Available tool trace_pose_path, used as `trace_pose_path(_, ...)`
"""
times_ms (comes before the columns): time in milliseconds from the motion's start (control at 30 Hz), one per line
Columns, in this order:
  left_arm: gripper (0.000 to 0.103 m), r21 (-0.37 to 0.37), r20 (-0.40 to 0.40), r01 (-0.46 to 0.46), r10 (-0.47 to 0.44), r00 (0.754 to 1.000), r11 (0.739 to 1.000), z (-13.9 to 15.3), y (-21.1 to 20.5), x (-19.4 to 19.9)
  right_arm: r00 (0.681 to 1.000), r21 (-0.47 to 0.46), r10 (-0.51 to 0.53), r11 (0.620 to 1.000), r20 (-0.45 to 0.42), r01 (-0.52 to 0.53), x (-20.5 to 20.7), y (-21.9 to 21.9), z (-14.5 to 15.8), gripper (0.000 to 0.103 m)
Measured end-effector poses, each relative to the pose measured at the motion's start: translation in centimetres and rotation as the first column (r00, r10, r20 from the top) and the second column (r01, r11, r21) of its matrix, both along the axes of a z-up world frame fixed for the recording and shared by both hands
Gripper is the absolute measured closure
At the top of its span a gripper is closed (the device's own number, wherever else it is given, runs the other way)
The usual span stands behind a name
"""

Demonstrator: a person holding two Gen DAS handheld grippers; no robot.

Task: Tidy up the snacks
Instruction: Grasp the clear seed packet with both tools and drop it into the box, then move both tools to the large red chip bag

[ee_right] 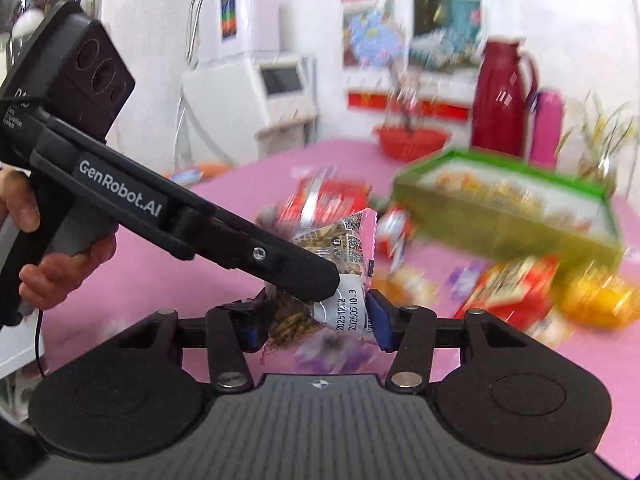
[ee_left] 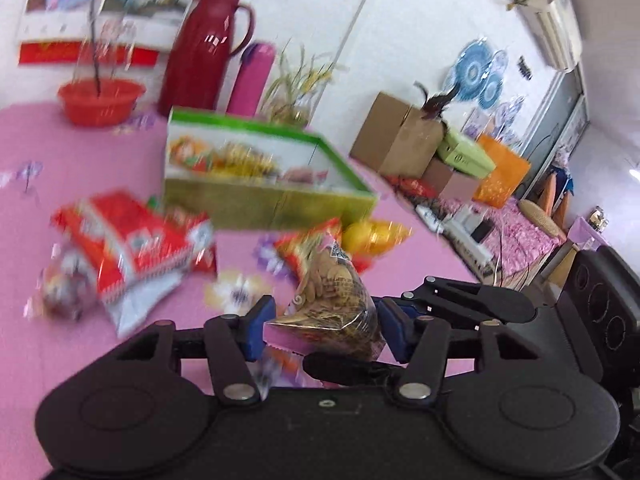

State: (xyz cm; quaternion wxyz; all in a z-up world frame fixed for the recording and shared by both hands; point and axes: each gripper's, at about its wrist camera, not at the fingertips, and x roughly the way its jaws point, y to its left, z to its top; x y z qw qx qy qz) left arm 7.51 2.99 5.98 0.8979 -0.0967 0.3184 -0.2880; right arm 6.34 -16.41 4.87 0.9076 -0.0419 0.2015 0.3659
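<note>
A clear snack bag (ee_left: pixel 336 300) of brown nuts hangs above the pink table (ee_left: pixel 80 168). My left gripper (ee_left: pixel 325 330) is shut on the bag, one blue pad on each side. My right gripper (ee_right: pixel 314 328) is shut on the same snack bag (ee_right: pixel 344 312), its pads against the printed bottom edge. A black finger (ee_left: pixel 472 296) of the right gripper reaches in from the right in the left wrist view. A finger (ee_right: pixel 304 272) of the left gripper lies across the bag in the right wrist view. An open green box (ee_left: pixel 280 200) holding snacks stands behind.
Red snack packs (ee_left: pixel 132 240) and a yellow pack (ee_left: pixel 376 236) lie loose on the table before the green box (ee_right: pixel 500 224). A red thermos (ee_left: pixel 204 48), pink bottle (ee_left: pixel 254 80) and red basin (ee_left: pixel 100 100) stand at the back. A hand (ee_right: pixel 60 272) holds the left gripper's handle.
</note>
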Motion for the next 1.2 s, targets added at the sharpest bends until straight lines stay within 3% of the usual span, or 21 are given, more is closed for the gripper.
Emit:
trace_pose_path(300, 0.074, -0.030, 0.095, 0.056, -0.053, 0.994, 0.998, 2.8, -4.4, 8.6, 0.983, 0.042, -0.139, 0.990, 0.118, 0.135, 6.7, -3.4, 1.8, 0.018)
trace_pose_path(633, 0.074, -0.040, 0.076, 0.070, -0.067, 0.995, 0.997, 1.5, -7.1, 17.7, 0.968, 0.063, -0.227, 0.973, 0.108, 0.221, 13.7, -6.0, 0.0, 0.019)
trace_pose_path(700, 0.068, -0.027, 0.062, 0.057, -0.055, 0.997, 0.998, 0.7, -7.3, 19.0, 0.967, 0.069, -0.234, 0.971, 0.098, 0.228, 14.9, -6.1, -0.7, 0.017)
trace_pose_path(733, 0.053, -0.017, 0.054, 0.037, -0.036, 0.998, 0.999, 0.3, -7.3, 19.5, 0.966, 0.069, -0.241, 0.970, 0.092, 0.235, 15.4, -6.0, -1.2, 0.009)
trace_pose_path(767, 0.025, -0.009, 0.051, 0.013, -0.012, 0.999, 1.000, -0.1, -7.2, 19.8, 0.962, 0.063, -0.259, 0.965, 0.084, 0.254, 15.8, -5.8, -1.7, 0.000)
trace_pose_path(833, 0.000, 0.005, 0.060, -0.034, 0.033, 0.998, 0.999, -0.8, -6.8, 19.9, 0.953, 0.038, -0.296, 0.955, 0.067, 0.294, 16.5, -5.5, -2.5, 0.000)
trace_pose_path(1000, 0.000, 0.044, 0.016, -0.040, 0.039, 0.999, 0.998, -1.7, -6.2, 19.5, 0.958, 0.029, -0.283, 0.959, 0.045, 0.282, 15.8, -5.8, -3.2, 0.000)
trace_pose_path(1200, 0.000, 0.023, 0.016, -0.046, 0.046, 0.999, 0.999, -0.4, -5.2, 17.0, 0.959, 0.052, -0.279, 0.960, 0.048, 0.277, 14.0, -5.6, -1.8, 0.000)
